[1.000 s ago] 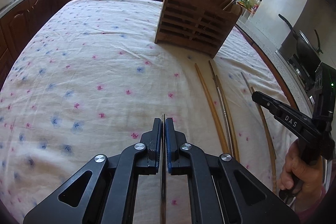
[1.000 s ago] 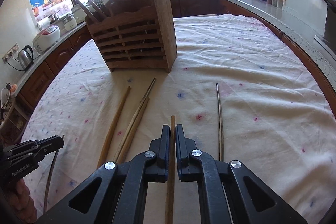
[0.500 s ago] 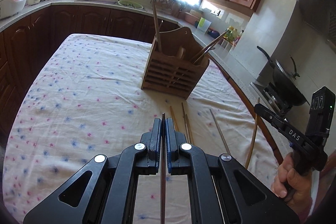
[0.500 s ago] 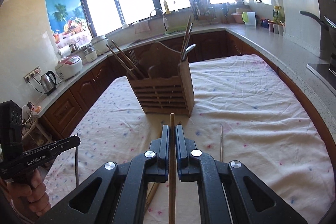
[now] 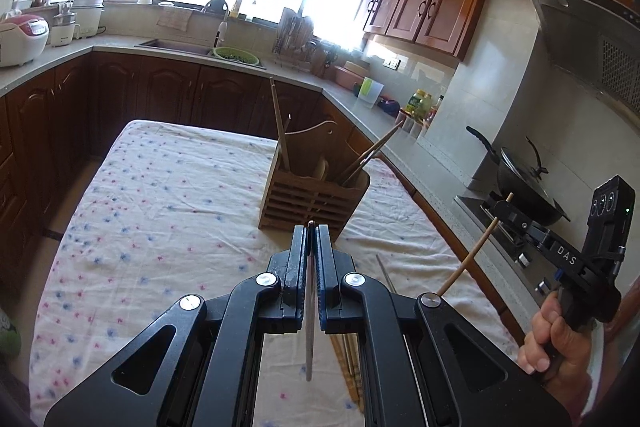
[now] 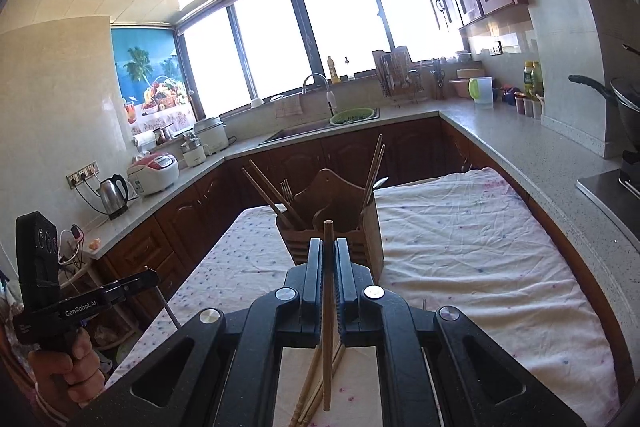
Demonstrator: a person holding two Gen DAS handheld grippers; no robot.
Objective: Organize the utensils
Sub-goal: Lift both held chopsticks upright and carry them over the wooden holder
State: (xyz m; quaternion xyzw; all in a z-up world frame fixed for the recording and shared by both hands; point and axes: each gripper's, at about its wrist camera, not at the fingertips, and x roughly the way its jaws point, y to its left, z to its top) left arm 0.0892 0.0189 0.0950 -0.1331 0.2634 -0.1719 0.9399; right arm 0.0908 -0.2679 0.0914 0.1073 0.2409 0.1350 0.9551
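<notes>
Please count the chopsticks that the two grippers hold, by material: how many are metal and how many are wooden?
Metal chopstick: 1, in the left gripper
Wooden chopstick: 1, in the right gripper
Total: 2

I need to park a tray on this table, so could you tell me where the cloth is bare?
The tablecloth is bare left of the wooden holder, out to its edge. Right of the holder is also bare. Loose chopsticks crowd the near strip beneath both grippers.
</notes>
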